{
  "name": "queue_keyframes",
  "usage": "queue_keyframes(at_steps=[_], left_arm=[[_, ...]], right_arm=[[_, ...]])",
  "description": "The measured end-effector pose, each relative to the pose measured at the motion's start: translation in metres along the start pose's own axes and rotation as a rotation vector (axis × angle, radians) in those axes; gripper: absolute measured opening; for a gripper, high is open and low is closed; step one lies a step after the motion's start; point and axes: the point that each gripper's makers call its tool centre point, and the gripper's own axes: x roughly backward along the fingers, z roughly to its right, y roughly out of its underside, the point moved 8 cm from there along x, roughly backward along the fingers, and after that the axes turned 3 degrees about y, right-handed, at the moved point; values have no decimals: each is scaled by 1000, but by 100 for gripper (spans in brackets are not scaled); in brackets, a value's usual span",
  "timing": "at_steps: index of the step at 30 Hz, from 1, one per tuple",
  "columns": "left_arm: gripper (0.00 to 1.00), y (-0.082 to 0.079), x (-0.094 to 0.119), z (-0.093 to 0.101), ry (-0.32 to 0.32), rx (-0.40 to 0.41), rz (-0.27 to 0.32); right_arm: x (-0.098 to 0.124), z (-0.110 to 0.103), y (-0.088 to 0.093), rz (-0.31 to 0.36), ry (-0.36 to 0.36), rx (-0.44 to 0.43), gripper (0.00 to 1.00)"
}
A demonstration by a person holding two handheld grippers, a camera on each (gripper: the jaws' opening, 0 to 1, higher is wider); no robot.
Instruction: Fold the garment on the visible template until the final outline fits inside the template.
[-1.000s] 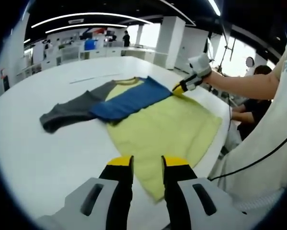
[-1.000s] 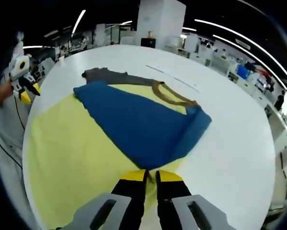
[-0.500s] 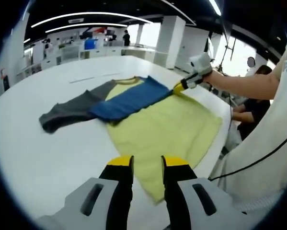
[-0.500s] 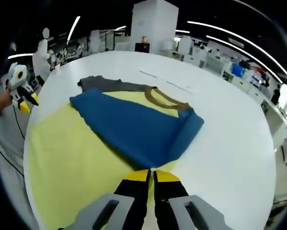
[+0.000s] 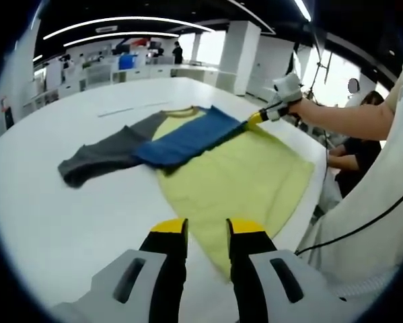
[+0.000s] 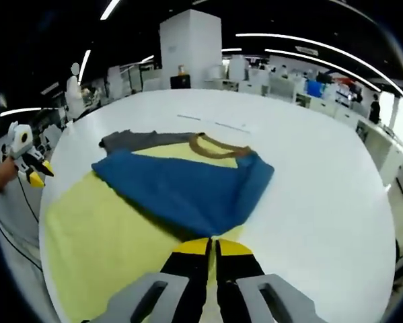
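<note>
**Shirt spread on white worktop, right gripper at its edge**

A broad white worktop (image 5: 66,222) carries the shirt (image 5: 241,178), under long ceiling light strips in an open hall with white pillars and desks behind. A thin line (image 5: 130,110) is marked on the worktop beyond the collar. The shirt lies flat: yellow body, blue sleeve (image 5: 184,138) folded across the chest, grey sleeve (image 5: 100,155) stretched out to the side.

The left gripper (image 5: 206,237) hovers low over the near hem, jaws a small gap apart and holding nothing. In the left gripper view the right gripper (image 5: 258,118) reaches in on an outstretched forearm, its tip at the shirt's far edge by the blue sleeve. In its own view its jaws are nearly closed on the shirt's edge (image 6: 211,235). The left gripper (image 6: 31,176) shows at the far left there.
</note>
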Motion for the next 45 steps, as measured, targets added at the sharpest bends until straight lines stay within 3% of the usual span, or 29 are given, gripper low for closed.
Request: queue_keyframes(at_steps=[21, 45], left_arm=[[16, -13, -43, -42, -58, -14, -31], [8, -8, -80, -59, -90, -1, -105]], right_arm=[[-4, -3, 2, -5, -5, -7, 0], [-7, 0, 5, -18, -9, -5, 0]])
